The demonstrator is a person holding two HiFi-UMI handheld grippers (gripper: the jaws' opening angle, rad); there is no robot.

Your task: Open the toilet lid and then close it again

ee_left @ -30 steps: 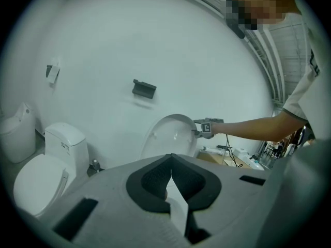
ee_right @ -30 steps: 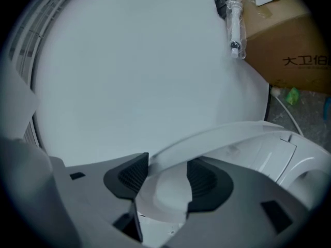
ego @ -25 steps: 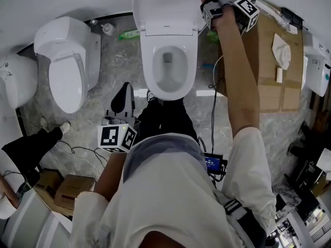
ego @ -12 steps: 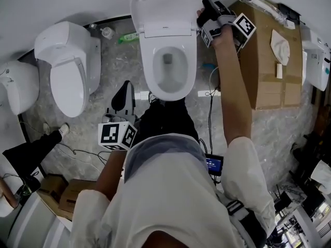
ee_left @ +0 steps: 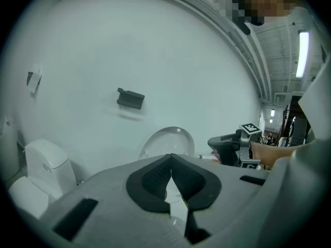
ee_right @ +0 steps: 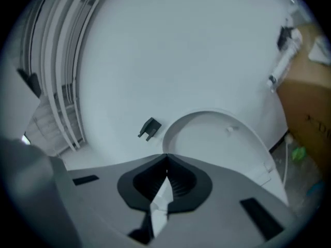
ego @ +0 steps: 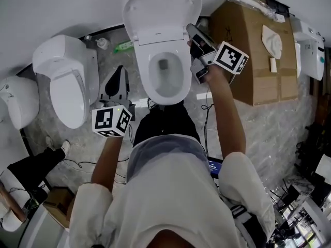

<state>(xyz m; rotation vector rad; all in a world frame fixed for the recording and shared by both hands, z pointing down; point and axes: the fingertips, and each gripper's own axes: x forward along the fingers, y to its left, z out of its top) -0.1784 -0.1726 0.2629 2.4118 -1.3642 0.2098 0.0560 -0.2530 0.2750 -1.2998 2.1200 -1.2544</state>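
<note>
Head view shows the toilet lid (ego: pixel 161 6) standing open, leaning back against the wall above the bowl (ego: pixel 149 74). The right gripper (ego: pixel 191 31) hangs just beside the bowl's right rim, apart from the lid, with its jaws pressed together on nothing. The left gripper (ego: pixel 119 75) sits left of the bowl, its jaws likewise together and empty. A cardboard box (ego: pixel 253 45) stands to the right.

Even, cool indoor light; soft shadows; gripper views fisheye-warped with dark vignetted corners; right gripper view slightly blurred.
</note>
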